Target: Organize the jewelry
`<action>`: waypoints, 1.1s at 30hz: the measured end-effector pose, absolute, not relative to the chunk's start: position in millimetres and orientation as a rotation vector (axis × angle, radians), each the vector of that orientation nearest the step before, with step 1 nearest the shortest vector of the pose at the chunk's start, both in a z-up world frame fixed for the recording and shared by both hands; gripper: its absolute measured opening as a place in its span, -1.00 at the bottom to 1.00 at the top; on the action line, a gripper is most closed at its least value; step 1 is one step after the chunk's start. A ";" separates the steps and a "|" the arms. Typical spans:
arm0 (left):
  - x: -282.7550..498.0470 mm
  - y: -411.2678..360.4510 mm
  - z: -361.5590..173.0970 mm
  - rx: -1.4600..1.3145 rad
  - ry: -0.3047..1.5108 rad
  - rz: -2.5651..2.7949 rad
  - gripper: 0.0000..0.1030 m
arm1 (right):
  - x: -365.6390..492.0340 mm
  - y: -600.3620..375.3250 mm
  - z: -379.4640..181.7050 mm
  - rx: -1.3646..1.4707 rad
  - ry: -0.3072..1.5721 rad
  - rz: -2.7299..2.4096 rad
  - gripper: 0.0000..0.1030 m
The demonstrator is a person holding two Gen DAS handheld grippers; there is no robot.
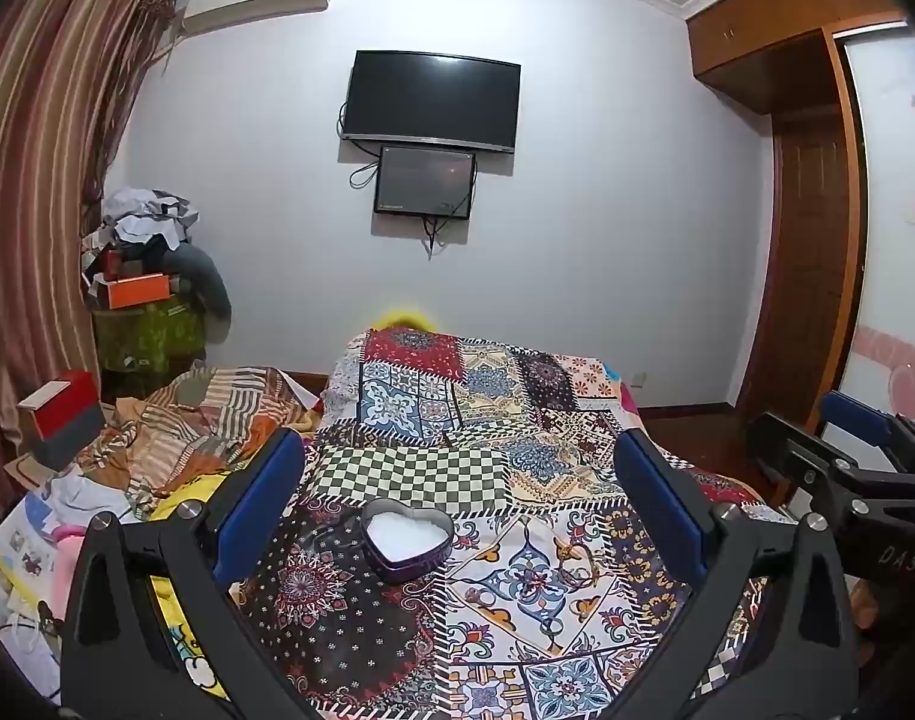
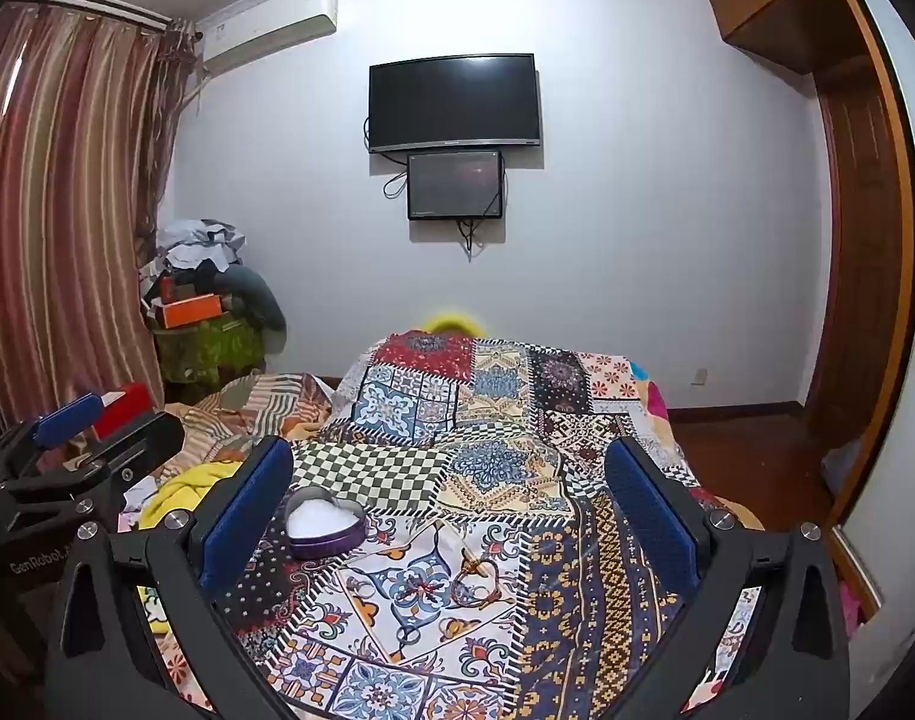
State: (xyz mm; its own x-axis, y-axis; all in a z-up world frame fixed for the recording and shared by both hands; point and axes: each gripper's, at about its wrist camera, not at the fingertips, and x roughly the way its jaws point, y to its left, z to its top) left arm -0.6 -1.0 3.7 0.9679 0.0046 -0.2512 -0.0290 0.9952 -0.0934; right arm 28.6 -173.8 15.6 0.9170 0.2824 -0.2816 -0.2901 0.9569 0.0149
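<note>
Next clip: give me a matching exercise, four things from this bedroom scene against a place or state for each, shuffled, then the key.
Things:
1. heart-shaped tin
2. television
3. orange box
4. left claw

Places or states:
A. mounted on the wall
B. open, holding nothing
C. lidless on the patchwork quilt, white lining showing
D. in the pile by the curtain

Pairs: 1-C, 2-A, 3-D, 4-B

jewelry (image 2: pixel 475 585): too small to identify | yellow object (image 2: pixel 454 322): mostly hidden behind bedspread (image 2: pixel 517 420)
</note>
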 end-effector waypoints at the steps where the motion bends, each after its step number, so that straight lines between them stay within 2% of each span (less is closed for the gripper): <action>1: -0.3 -0.2 3.0 -0.098 0.253 0.017 1.00 | 28.0 -174.0 15.7 -0.027 0.286 0.296 1.00; 33: -0.3 -4.6 2.8 -0.089 0.251 0.023 1.00 | 31.3 -175.0 15.1 -0.022 0.295 0.291 1.00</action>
State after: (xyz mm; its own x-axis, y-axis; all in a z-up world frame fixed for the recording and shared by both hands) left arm -0.3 -4.6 2.8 0.9685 0.0115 -0.2489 -0.0338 0.9958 -0.0854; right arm 31.3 -175.0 15.1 0.9153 0.2800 -0.2894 -0.2863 0.9579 0.0213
